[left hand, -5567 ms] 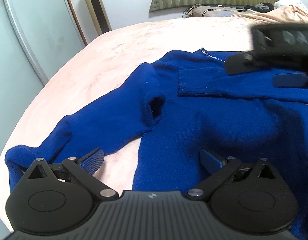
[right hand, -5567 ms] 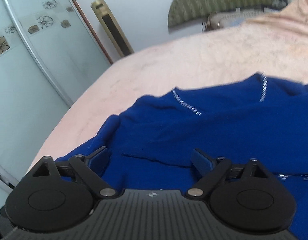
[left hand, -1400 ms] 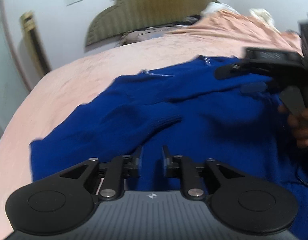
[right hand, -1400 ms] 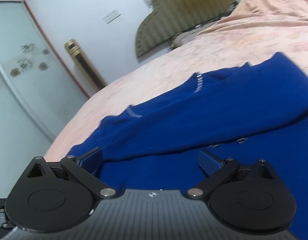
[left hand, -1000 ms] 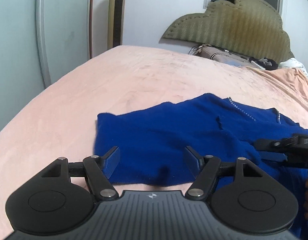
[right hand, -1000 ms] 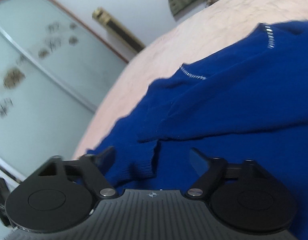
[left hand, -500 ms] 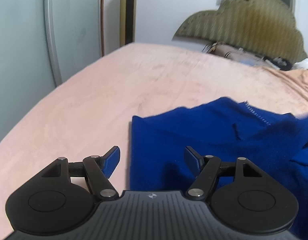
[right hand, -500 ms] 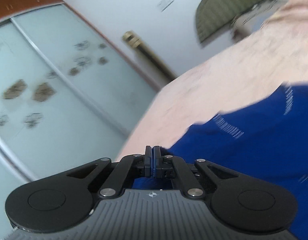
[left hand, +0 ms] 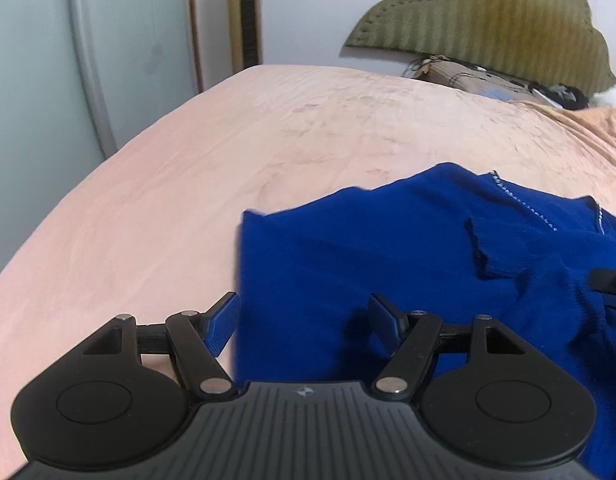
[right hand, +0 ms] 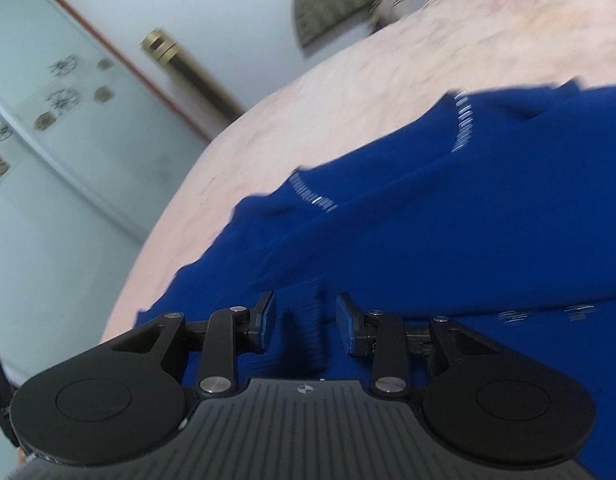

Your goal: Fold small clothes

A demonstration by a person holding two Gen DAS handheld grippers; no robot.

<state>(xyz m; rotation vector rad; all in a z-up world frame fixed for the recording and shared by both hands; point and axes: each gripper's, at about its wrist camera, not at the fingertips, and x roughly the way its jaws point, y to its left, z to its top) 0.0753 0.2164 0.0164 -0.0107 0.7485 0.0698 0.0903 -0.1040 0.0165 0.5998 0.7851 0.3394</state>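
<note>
A royal blue knit sweater (left hand: 368, 248) lies on the pink bed, its left sleeve folded in over the body, a sleeve cuff (left hand: 492, 248) lying across the chest. My left gripper (left hand: 303, 322) is open and empty, low over the sweater's folded left edge. My right gripper (right hand: 305, 322) is partly open with a ribbed sleeve cuff (right hand: 303, 312) between the fingers, apart from the pads. The sweater (right hand: 448, 216) fills the right wrist view, with its sparkly neckline trim (right hand: 464, 120). A bit of the right gripper (left hand: 610, 280) shows at the right edge of the left wrist view.
The pink bedspread (left hand: 187, 184) spreads left and back of the sweater. An olive headboard (left hand: 488, 12) and pillows (left hand: 468, 76) stand at the far end. A glass wardrobe door (left hand: 35, 60) and a gold tower fan (left hand: 245, 12) stand beyond the bed's left edge.
The left gripper let go of the folded sleeve and stays open over the sweater's left edge. The right gripper was shut half a second ago and has now opened around the cuff.
</note>
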